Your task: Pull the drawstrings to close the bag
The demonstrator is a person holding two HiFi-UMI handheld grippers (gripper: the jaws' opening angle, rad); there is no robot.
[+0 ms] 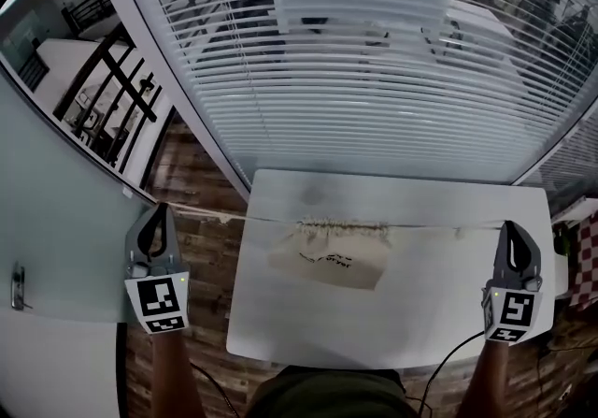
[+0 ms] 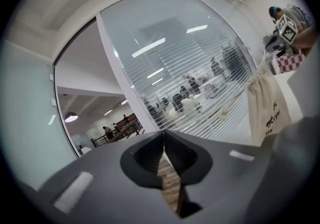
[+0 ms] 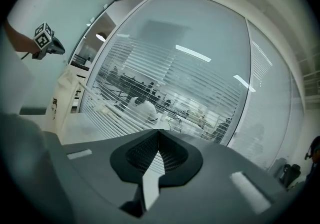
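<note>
Head view: our left gripper (image 1: 161,212) and right gripper (image 1: 511,229), jaws pressed together on the drawstrings (image 1: 210,212), hold them taut toward opposite frame edges to cinch the bag (image 1: 332,257), mid-frame on the white table (image 1: 280,323); its mouth looks gathered.

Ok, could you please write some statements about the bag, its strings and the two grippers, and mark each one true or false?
1. The bag lies on the white table. True.
2. The bag's mouth is wide open. False: its top is gathered into folds.
3. The left gripper is above the table's middle. False: it is beyond the table's left edge.
4. The left drawstring runs straight from the bag to the left gripper. True.
5. The right gripper has its jaws wide apart. False: they are together, with the right drawstring running to their tip.
</note>
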